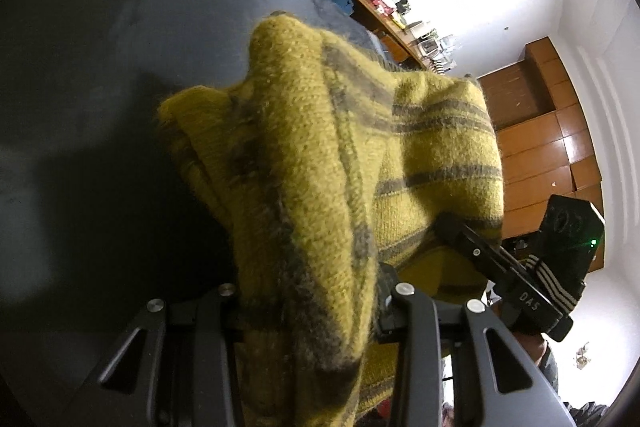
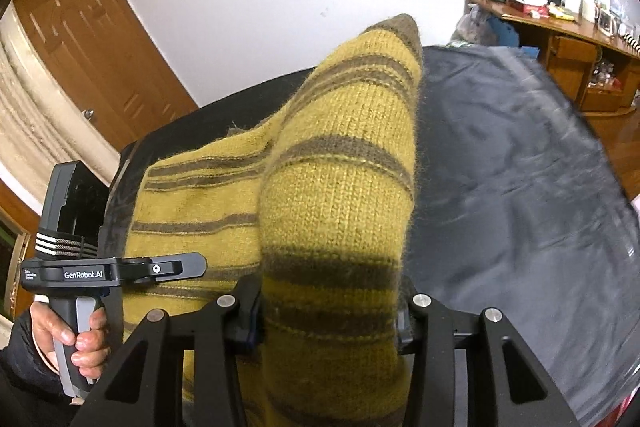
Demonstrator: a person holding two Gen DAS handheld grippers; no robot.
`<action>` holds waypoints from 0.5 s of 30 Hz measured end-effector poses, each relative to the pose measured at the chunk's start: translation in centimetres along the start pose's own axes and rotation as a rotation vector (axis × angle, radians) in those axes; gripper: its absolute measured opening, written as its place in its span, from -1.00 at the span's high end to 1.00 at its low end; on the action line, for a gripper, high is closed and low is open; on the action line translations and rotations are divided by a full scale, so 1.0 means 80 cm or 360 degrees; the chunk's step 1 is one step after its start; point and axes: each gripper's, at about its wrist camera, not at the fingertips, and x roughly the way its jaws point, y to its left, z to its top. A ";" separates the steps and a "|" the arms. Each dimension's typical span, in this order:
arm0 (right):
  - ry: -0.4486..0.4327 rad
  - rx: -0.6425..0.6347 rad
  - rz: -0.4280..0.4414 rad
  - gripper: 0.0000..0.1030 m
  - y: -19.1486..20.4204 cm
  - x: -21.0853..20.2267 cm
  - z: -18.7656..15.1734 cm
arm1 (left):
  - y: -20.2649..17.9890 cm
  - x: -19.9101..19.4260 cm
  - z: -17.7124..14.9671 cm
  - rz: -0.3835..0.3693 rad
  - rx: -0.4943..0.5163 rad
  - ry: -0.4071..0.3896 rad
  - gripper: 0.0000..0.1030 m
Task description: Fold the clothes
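A mustard-yellow knitted sweater (image 1: 320, 147) with dark stripes hangs bunched and lifted above a dark bed cover (image 1: 100, 87). My left gripper (image 1: 310, 311) is shut on a thick fold of it, the knit filling the gap between its jaws. In the right wrist view the same sweater (image 2: 340, 167) runs up from my right gripper (image 2: 326, 323), which is shut on another fold. Each gripper shows in the other's view, close beside it: the right one's finger (image 1: 476, 247) against the knit, and the left one's finger (image 2: 160, 269), with a person's hand (image 2: 84, 339) on its handle.
The dark bed cover (image 2: 520, 187) spreads wide beneath and to the right. A wooden door (image 2: 92, 39) stands at the left, and a cluttered wooden desk (image 2: 568, 39) at the far right. Wooden cabinets (image 1: 540, 131) and white walls lie beyond.
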 end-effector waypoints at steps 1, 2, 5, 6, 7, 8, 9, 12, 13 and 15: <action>-0.0009 -0.0012 -0.0012 0.10 -0.016 -0.002 0.005 | -0.013 0.014 0.005 0.0007 0.0003 -0.0013 0.19; -0.0015 -0.0022 -0.0026 0.10 -0.018 0.007 0.013 | -0.024 0.029 0.009 0.0024 0.0006 -0.0017 0.19; -0.0006 -0.0030 -0.0055 0.10 -0.055 0.018 0.032 | -0.054 0.069 0.024 0.0086 0.0021 -0.0022 0.19; 0.0001 -0.0030 -0.0060 0.10 -0.067 0.023 0.037 | -0.061 0.079 0.028 0.0108 0.0034 -0.0023 0.19; 0.0008 -0.0028 -0.0065 0.10 -0.080 0.029 0.042 | -0.068 0.091 0.034 0.0133 0.0043 -0.0022 0.19; 0.0018 -0.0019 -0.0069 0.10 -0.093 0.037 0.046 | -0.074 0.103 0.040 0.0159 0.0051 -0.0020 0.19; 0.0025 -0.0013 -0.0075 0.10 -0.101 0.046 0.051 | -0.078 0.113 0.045 0.0183 0.0056 -0.0018 0.19; 0.0040 -0.0016 -0.0101 0.10 -0.118 0.071 0.061 | -0.088 0.145 0.061 0.0274 0.0073 -0.0013 0.19; 0.0049 -0.0016 -0.0115 0.10 -0.126 0.080 0.064 | -0.091 0.154 0.066 0.0305 0.0079 -0.0013 0.19; 0.0067 0.0006 -0.0119 0.10 -0.138 0.091 0.072 | -0.097 0.167 0.074 0.0364 0.0096 -0.0022 0.19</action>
